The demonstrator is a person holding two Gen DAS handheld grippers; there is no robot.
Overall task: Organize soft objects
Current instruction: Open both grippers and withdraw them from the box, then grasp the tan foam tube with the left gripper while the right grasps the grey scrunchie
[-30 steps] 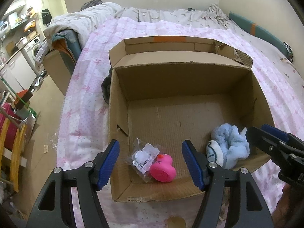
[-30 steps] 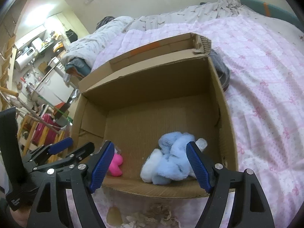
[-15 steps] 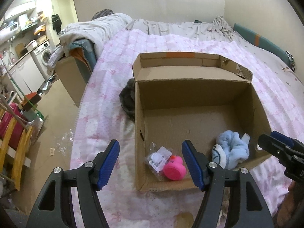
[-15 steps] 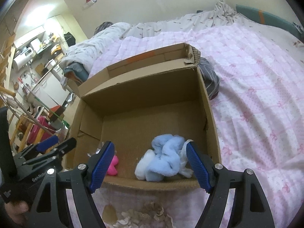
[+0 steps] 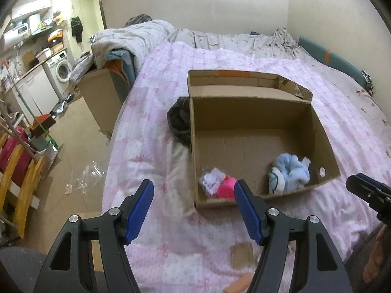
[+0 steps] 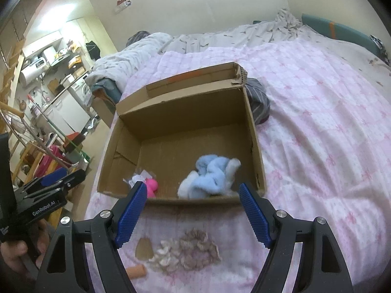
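An open cardboard box (image 5: pixel 259 112) (image 6: pixel 254 146) sits on a pink bedspread. Inside near the front lie a light blue plush toy (image 5: pixel 289 172) (image 6: pixel 210 177), a pink rubber duck (image 5: pixel 226 186) (image 6: pixel 151 186) and a small clear bag (image 5: pixel 211 178). My left gripper (image 5: pixel 193 202) is open and empty, held back from the box's front left corner. My right gripper (image 6: pixel 193 207) is open and empty, in front of the box. A fluffy beige soft object (image 6: pixel 185 251) lies on the bed below the right gripper.
A dark garment (image 5: pixel 179 119) (image 6: pixel 257 102) lies beside the box. A brown tag (image 5: pixel 242 254) (image 6: pixel 144 247) and a small tan cylinder (image 6: pixel 136 271) lie on the bed. The bed's left edge drops to the floor with clutter (image 5: pixel 83 173) and another carton (image 5: pixel 101 97).
Both grippers have pulled back and up from the box, staying open. The box now looks smaller and more bedspread shows in front of it, with the fluffy beige object in view.
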